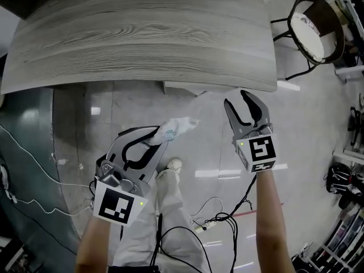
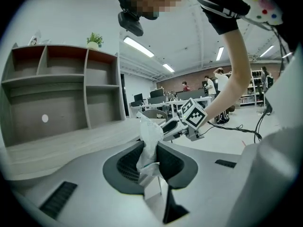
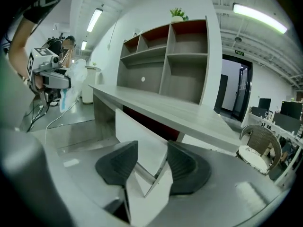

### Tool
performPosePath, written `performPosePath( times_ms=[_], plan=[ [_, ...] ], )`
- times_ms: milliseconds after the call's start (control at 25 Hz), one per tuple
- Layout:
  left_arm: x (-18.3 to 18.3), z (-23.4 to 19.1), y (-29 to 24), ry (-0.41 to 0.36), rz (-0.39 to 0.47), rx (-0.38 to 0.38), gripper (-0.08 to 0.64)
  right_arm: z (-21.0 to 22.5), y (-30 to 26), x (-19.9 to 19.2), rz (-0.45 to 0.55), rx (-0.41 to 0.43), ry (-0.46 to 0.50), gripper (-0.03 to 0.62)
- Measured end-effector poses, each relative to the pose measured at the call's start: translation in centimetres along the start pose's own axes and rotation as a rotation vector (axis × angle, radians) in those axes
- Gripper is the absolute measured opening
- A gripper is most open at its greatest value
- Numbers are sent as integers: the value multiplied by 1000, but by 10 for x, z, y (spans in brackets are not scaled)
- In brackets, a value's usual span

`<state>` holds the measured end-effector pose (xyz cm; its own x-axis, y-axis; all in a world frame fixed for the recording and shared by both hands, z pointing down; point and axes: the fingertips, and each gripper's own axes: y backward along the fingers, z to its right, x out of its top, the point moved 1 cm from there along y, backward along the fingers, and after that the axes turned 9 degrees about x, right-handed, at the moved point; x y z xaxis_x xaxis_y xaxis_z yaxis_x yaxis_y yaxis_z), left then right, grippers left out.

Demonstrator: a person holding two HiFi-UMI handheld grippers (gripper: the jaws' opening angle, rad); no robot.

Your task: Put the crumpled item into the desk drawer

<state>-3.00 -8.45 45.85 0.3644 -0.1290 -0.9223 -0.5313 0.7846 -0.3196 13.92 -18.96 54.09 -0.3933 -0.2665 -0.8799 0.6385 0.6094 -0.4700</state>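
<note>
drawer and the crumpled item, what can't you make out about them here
- Drawer inside: in the head view the desk top covers all but a white edge. In the right gripper view only its white panel shows, partly behind the right gripper.
- Crumpled item, lower part: in the left gripper view it is buried between the pads of the left gripper. Its material cannot be told.

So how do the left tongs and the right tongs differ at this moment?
The left tongs are shut on the crumpled white item; the right tongs stand open, pinching nothing. In the head view the left tongs sit lower, nearer the person's body; the right tongs are up by the desk edge, facing the white drawer front. Each carries a marker cube.
</note>
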Motion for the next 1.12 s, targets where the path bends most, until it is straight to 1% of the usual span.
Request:
performPosePath(
  times_ms=[200,480,600,800,960,1120],
  plan=[
    [-15,-4,-6,2,-39,6,66,6,-17,-5,-5,34,19,212],
    [-33,-6,-16,15,-96,23,66,13,-33,-6,27,103,45,212],
    [-41,-4,-19,24,-131,27,66,15,-35,-6,43,128,42,212],
    [-54,-4,-22,21,-189,32,66,16,-45,-8,36,163,66,212],
    [-58,-4,-24,15,-206,29,66,16,-47,-8,40,185,86,203],
    [-55,-5,-24,3,-206,39,66,15,-44,-8,46,213,98,173]
  ],
)
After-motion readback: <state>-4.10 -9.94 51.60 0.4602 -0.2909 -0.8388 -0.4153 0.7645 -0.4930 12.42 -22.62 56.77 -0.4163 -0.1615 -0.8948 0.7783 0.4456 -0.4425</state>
